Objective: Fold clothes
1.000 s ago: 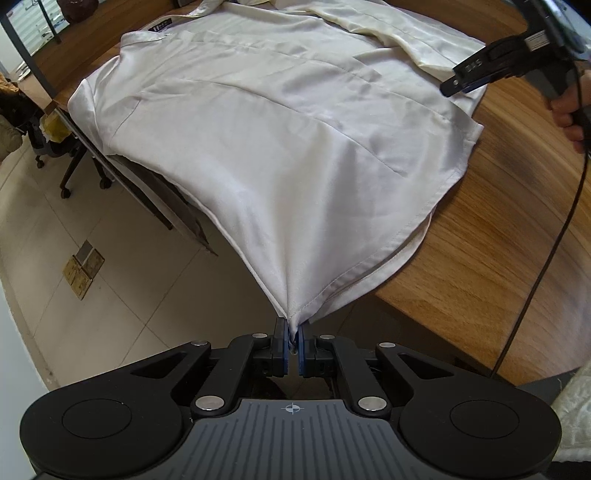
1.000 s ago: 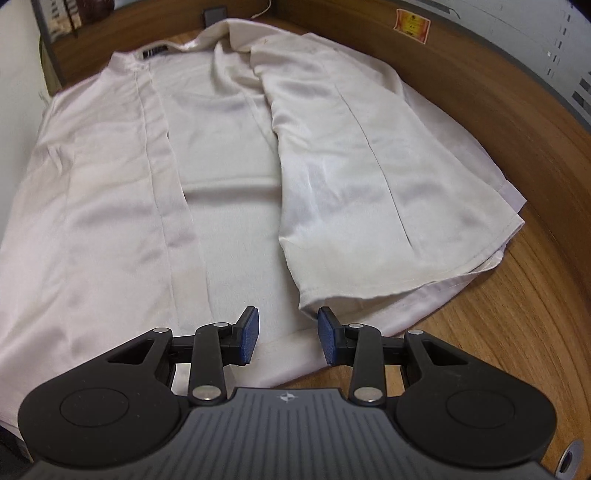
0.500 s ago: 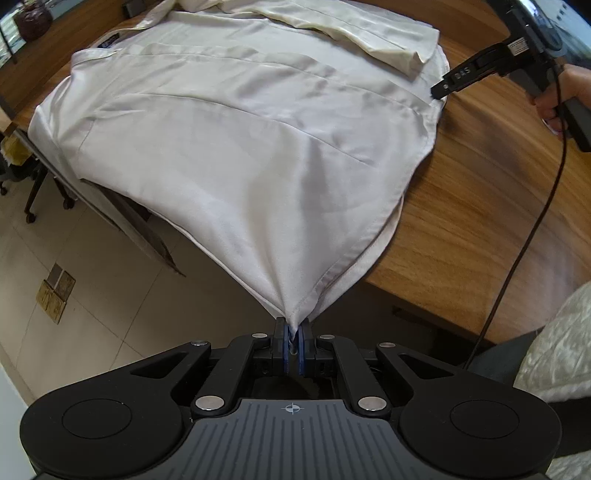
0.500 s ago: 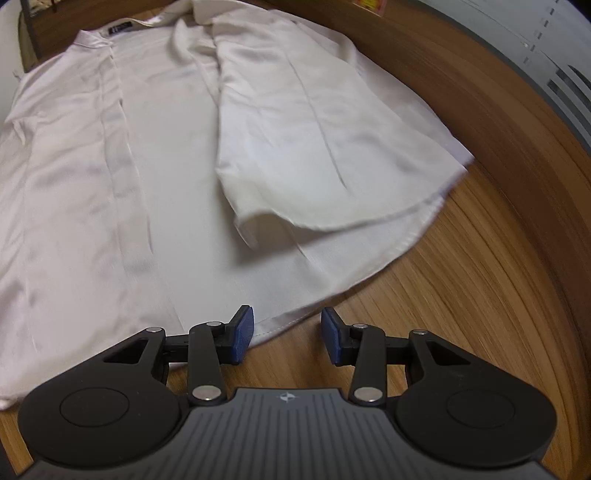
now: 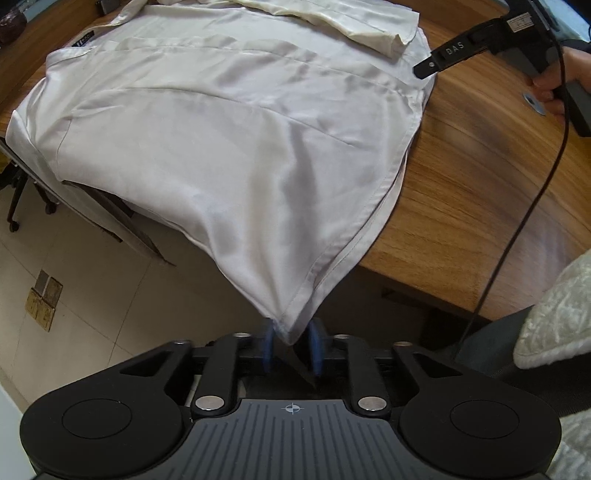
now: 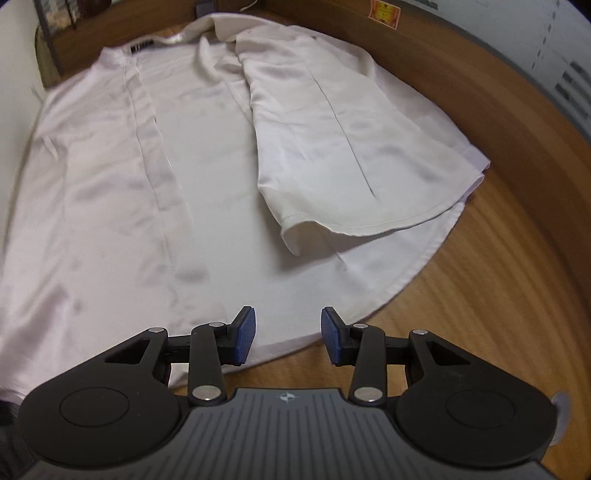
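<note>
Now | my left tongs [image 5: 291, 345] are opening – the shirt [image 5: 229, 140] hem corner hangs loose between the pads | my right tongs [image 6: 288, 336] gape empty over the near hem | shirt spread on the desk [image 5: 480, 177] ahead – light, limp, slippery | pinch hem corners or seams.

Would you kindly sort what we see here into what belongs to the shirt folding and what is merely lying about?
Belongs to the job:
- cream satin button-up shirt, one hem corner hanging off the edge
- left gripper, jaws opening around that corner
- right gripper, open above the hem
- wooden table

Lying about:
- red and gold sticker
- office chair's wheeled base
</note>
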Demonstrator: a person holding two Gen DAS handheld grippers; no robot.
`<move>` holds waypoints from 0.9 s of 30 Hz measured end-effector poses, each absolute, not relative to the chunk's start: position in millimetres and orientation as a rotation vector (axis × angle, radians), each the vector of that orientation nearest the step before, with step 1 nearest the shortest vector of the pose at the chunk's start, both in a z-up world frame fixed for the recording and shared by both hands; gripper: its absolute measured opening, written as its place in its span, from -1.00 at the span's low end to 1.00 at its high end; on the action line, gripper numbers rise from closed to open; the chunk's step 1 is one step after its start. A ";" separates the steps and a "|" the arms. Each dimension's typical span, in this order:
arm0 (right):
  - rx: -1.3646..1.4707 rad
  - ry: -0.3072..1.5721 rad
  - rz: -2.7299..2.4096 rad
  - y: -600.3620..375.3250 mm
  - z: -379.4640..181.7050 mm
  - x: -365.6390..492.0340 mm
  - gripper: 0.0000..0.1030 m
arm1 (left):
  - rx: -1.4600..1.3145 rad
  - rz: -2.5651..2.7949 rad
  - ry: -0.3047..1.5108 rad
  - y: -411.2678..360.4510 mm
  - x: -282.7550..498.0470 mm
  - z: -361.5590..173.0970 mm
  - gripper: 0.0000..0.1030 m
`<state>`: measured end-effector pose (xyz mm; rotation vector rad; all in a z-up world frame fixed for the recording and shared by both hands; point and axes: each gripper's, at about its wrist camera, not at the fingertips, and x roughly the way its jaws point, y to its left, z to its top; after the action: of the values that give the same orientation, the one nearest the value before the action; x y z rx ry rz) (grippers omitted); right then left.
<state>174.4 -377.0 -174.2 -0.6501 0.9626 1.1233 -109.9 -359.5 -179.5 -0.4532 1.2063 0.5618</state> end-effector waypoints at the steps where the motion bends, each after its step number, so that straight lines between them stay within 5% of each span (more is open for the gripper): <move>1: -0.628 0.971 1.126 -377.1 -172.9 175.5 -0.14 | -0.451 0.565 1.198 -359.8 -111.9 -177.5 -0.36; 6: -0.490 0.986 1.100 -369.3 -167.4 191.4 -0.14 | -0.441 0.619 1.168 -344.5 -116.7 -168.7 -0.18; 27: -0.266 0.995 0.858 -360.4 -167.5 187.0 -0.14 | -0.157 0.608 1.086 -148.1 -76.4 -139.3 -0.15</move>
<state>187.0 -360.4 -167.5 -0.2658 0.9948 0.8584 -76.4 -148.1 -139.3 -0.1566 1.0856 0.6083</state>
